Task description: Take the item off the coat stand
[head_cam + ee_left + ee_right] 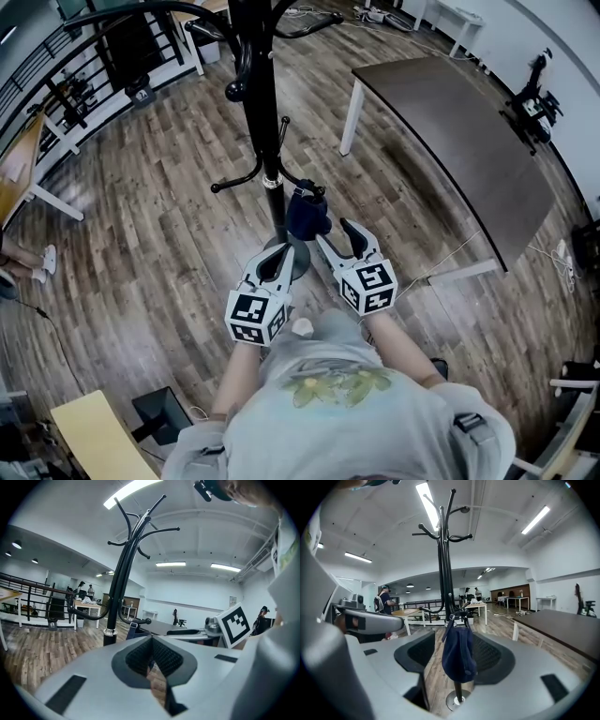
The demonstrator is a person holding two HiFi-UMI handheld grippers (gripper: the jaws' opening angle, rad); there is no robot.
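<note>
Approach step: the right gripper (339, 236) holds its released fingers around the dark blue rounded fabric item (459, 653) on the black metal coat stand (444, 573). Next, I think, they must clench and lift.

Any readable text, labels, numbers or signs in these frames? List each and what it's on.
No readable text in any view.
Left black-and-white marker cube and right marker cube: square patterns, no letters.
Dark blue cap on black metal coat stand: no logo visible.
Grey T-shirt: yellow-green graphic, too blurred to read.
</note>
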